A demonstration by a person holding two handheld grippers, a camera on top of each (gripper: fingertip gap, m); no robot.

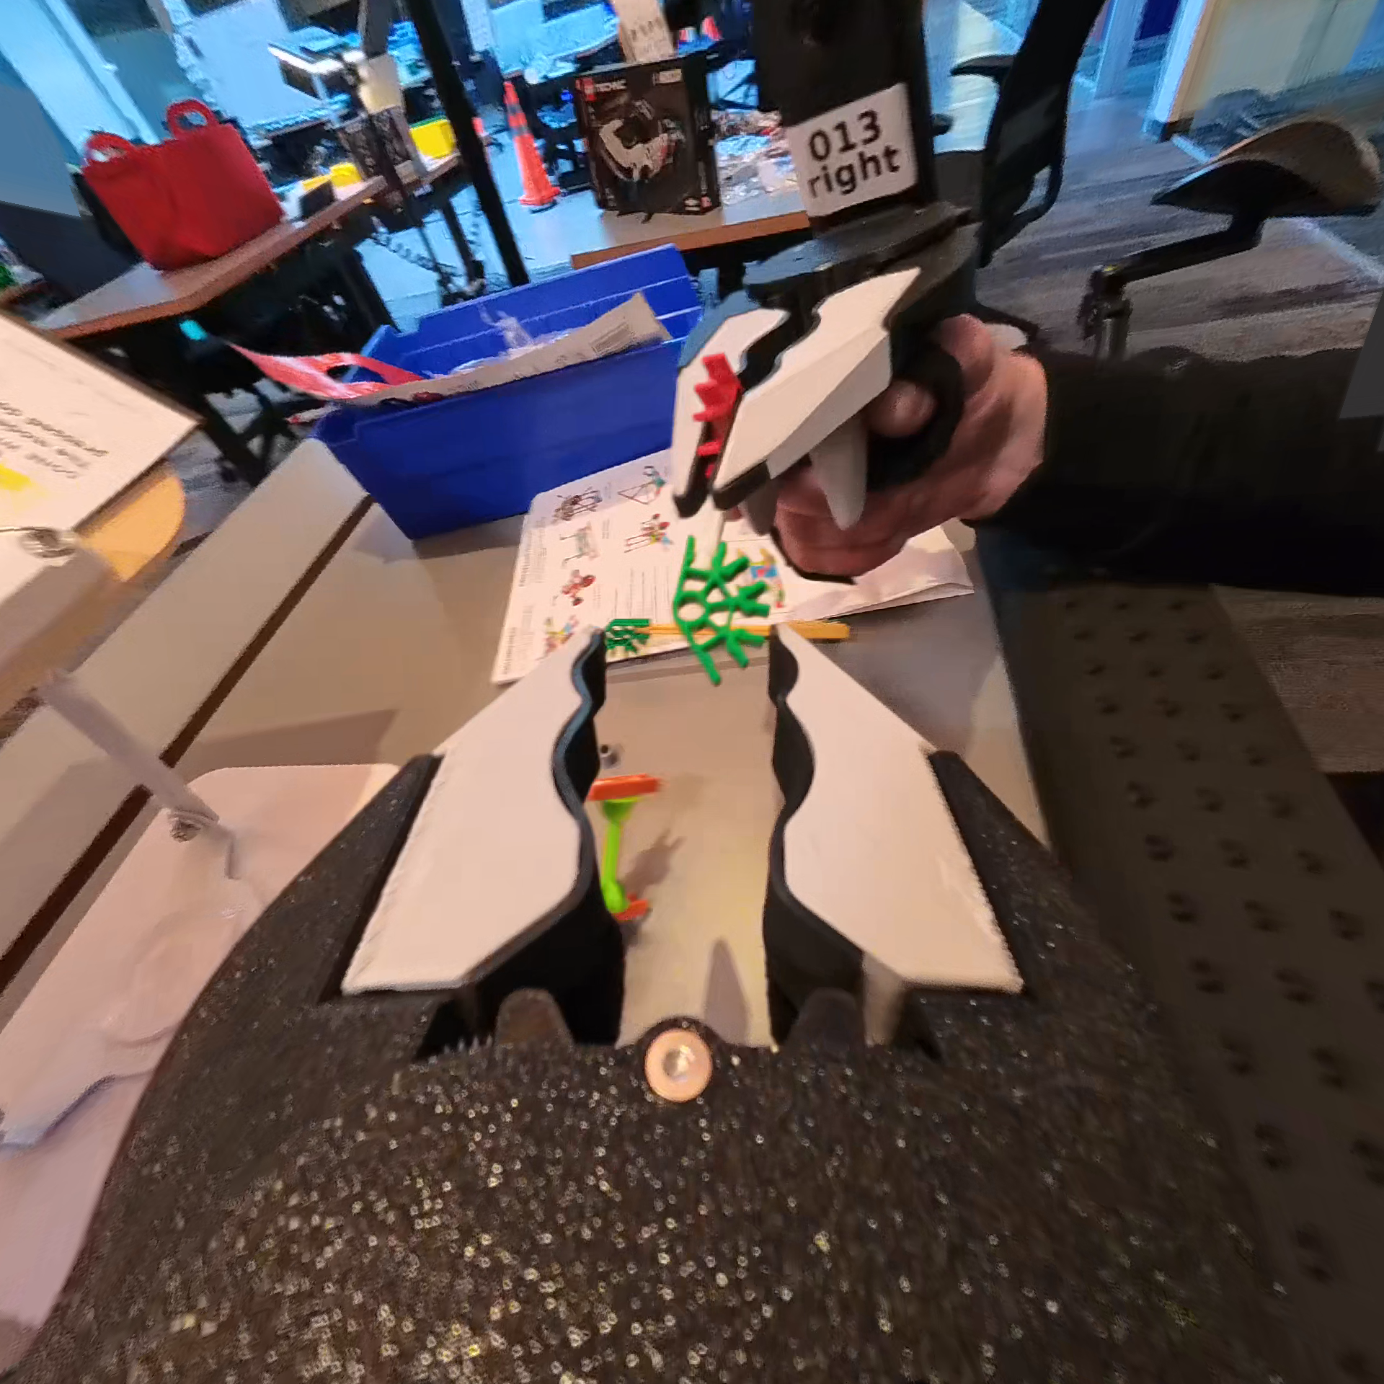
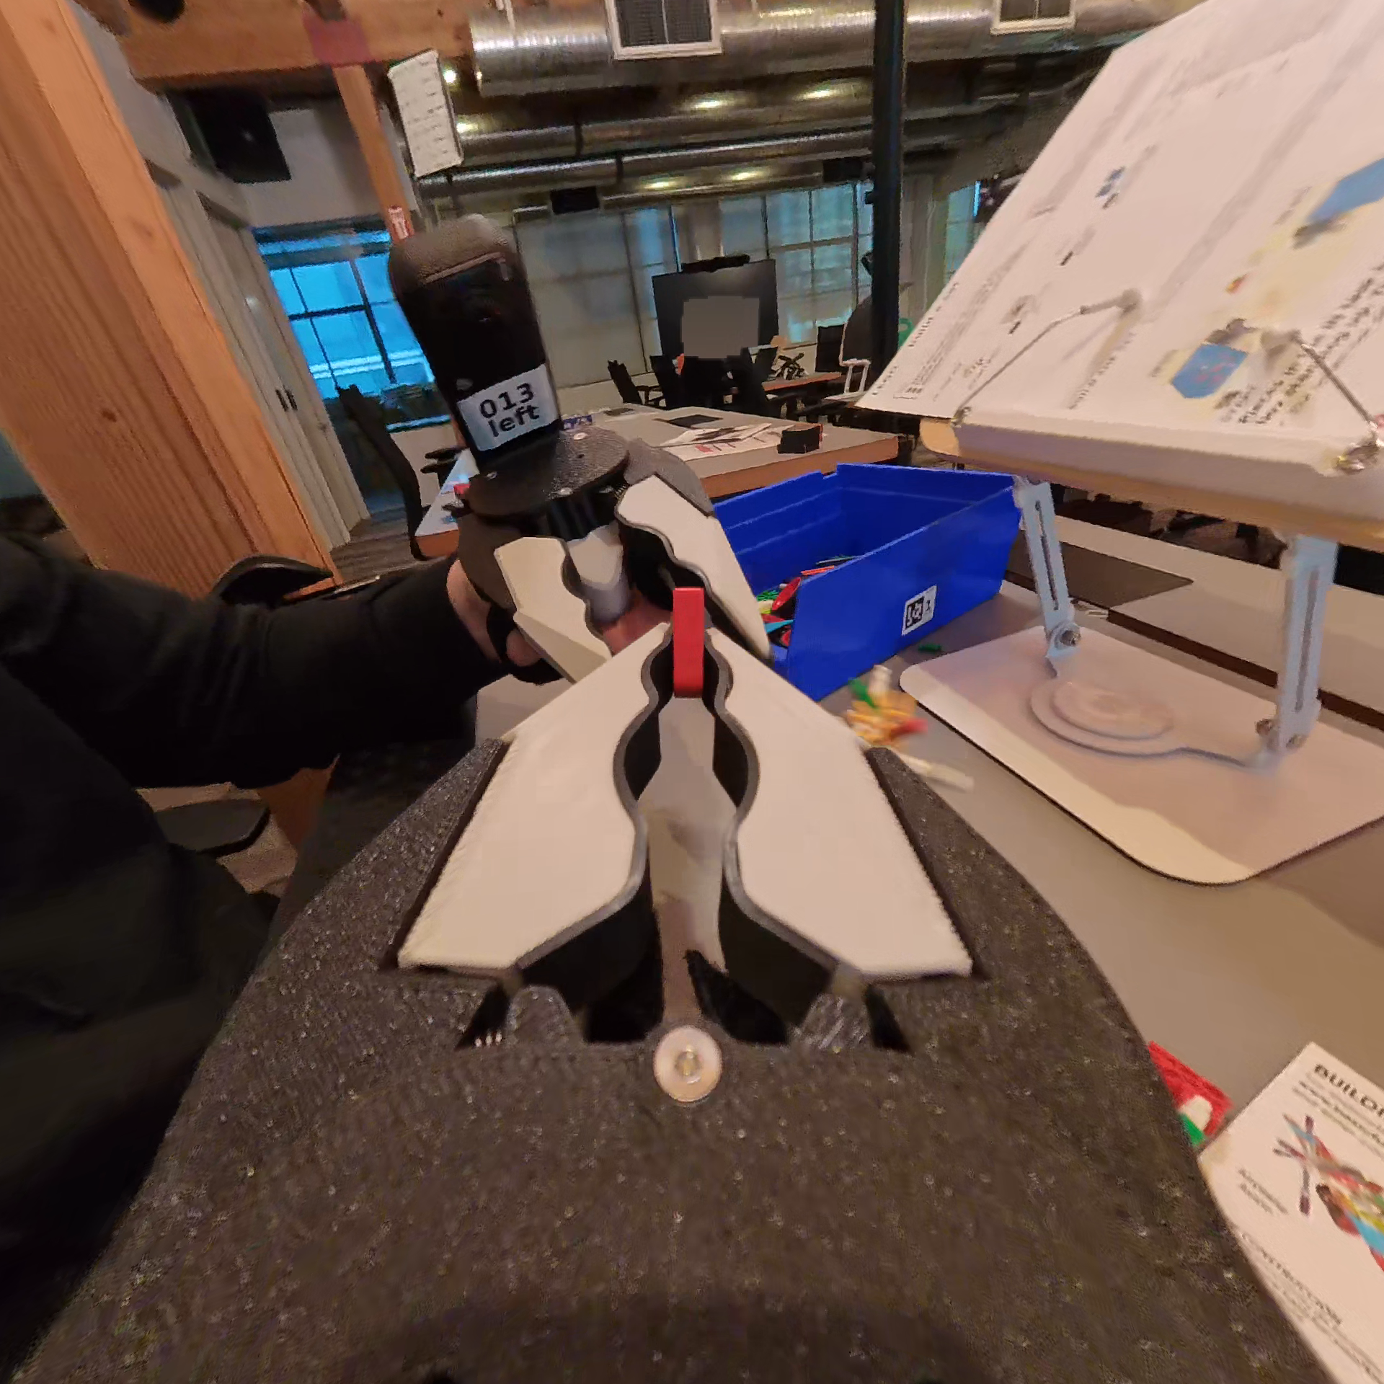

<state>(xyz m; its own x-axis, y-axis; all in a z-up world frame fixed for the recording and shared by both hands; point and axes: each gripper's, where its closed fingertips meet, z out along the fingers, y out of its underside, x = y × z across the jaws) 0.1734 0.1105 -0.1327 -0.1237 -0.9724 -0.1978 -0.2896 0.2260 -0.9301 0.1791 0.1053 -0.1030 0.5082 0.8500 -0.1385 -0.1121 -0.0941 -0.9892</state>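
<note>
The fingers [image 1: 517,809] of the left gripper [image 1: 685,659] are spread wide apart, and nothing is held between them. Beneath them, on the grey table [image 1: 314,659], a lime-green rod with orange end pieces [image 1: 620,850] is seen lying near the left finger. Just beyond the tips, a green snowflake-shaped connector [image 1: 715,599] is seen above a printed instruction sheet [image 1: 577,577], with a blue bin [image 1: 509,449] behind. To the right, the right gripper [image 2: 687,659] is held in a hand [image 1: 936,464], its fingers closed on a red connector piece [image 2: 687,636].
</note>
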